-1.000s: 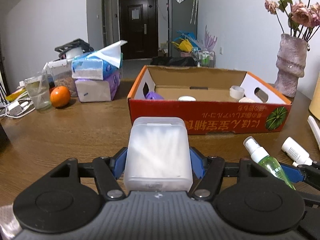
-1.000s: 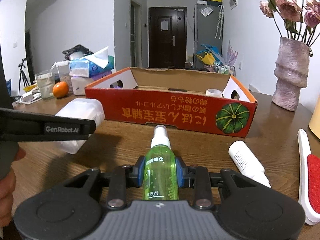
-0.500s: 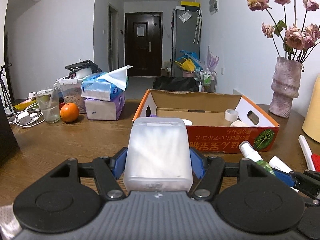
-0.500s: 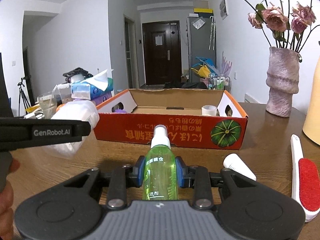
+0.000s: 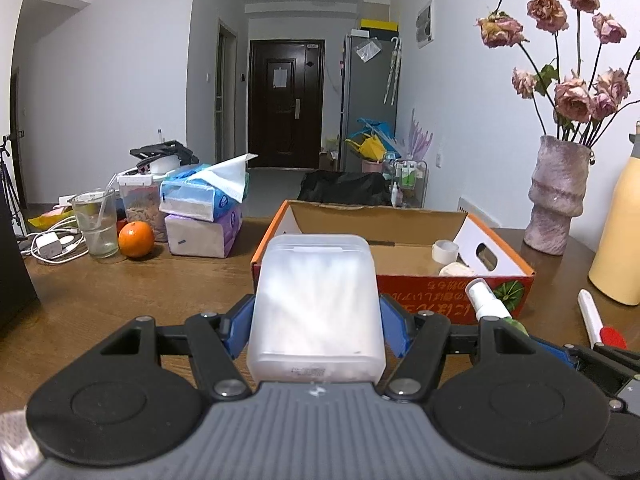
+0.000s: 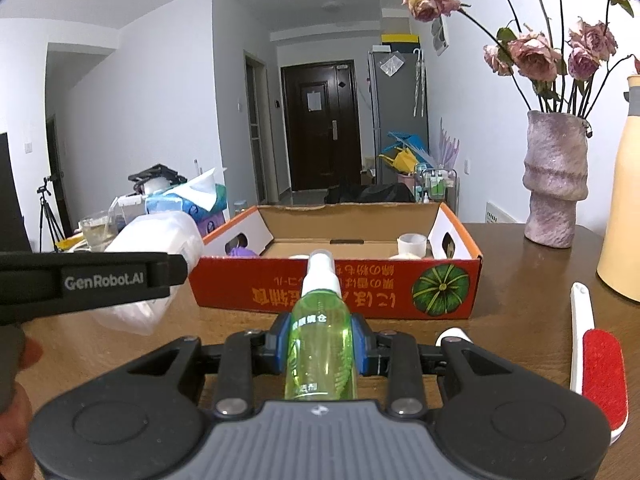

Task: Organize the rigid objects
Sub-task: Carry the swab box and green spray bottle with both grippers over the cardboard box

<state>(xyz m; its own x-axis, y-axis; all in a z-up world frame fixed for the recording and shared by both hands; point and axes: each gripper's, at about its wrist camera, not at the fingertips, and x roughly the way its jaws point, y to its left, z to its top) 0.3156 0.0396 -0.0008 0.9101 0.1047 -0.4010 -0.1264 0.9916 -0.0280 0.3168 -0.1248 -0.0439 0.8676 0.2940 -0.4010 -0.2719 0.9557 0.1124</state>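
While each gripper (image 5: 316, 320) (image 6: 320, 344) clamps its load, cotton-swab box (image 5: 316, 300) and spray bottle (image 6: 322, 336) hover before the carton's near wall (image 6: 360, 292).

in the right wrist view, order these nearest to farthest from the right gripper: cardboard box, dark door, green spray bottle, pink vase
1. green spray bottle: clamped in the right gripper itself, nozzle pointing ahead.
2. cardboard box: straight ahead on the table, just past the nozzle.
3. pink vase: right side, standing beyond the box's far corner.
4. dark door: at the end of the hallway, well beyond the table.
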